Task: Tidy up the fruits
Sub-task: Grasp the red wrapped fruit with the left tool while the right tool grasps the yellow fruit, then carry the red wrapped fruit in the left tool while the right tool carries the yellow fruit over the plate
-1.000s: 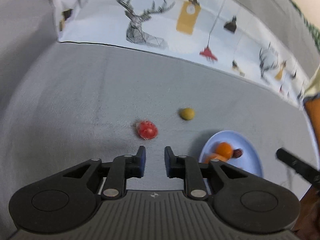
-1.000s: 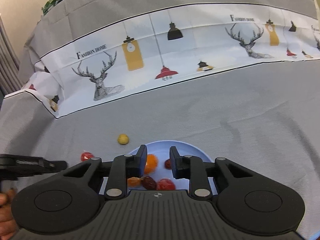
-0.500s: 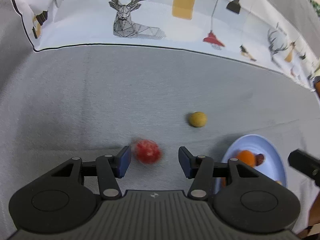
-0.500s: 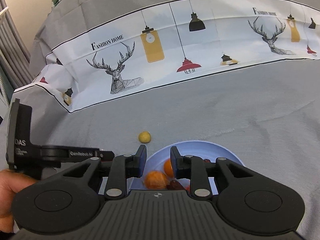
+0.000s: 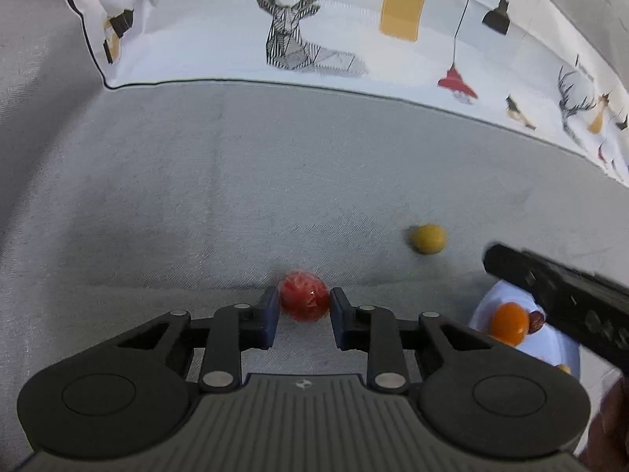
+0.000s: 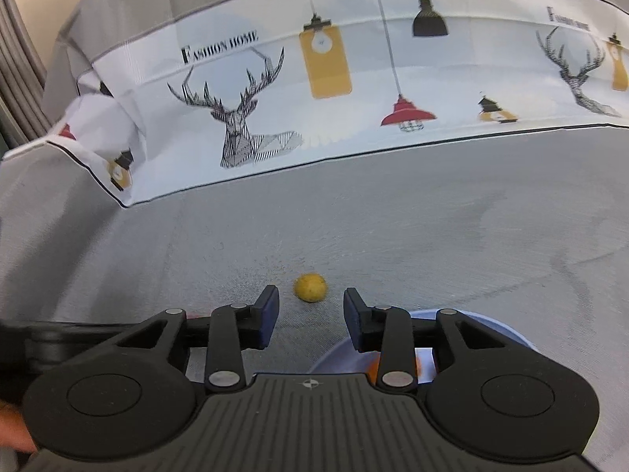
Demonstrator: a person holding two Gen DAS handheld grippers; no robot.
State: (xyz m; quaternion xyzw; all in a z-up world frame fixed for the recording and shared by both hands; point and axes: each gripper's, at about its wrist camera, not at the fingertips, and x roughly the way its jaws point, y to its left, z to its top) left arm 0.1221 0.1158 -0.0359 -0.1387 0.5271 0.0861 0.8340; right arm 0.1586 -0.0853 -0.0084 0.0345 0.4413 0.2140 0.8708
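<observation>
Left wrist view: a red fruit (image 5: 304, 302) lies on the grey cloth (image 5: 236, 181) between the fingertips of the left gripper (image 5: 303, 306), both pads seemingly touching it. A yellow fruit (image 5: 427, 238) sits near, to its right. Beyond, a pale blue plate (image 5: 550, 348) holds an orange fruit (image 5: 510, 323). The right gripper (image 6: 310, 310) hangs with fingers spread, empty, just short of the yellow fruit (image 6: 310, 287).
</observation>
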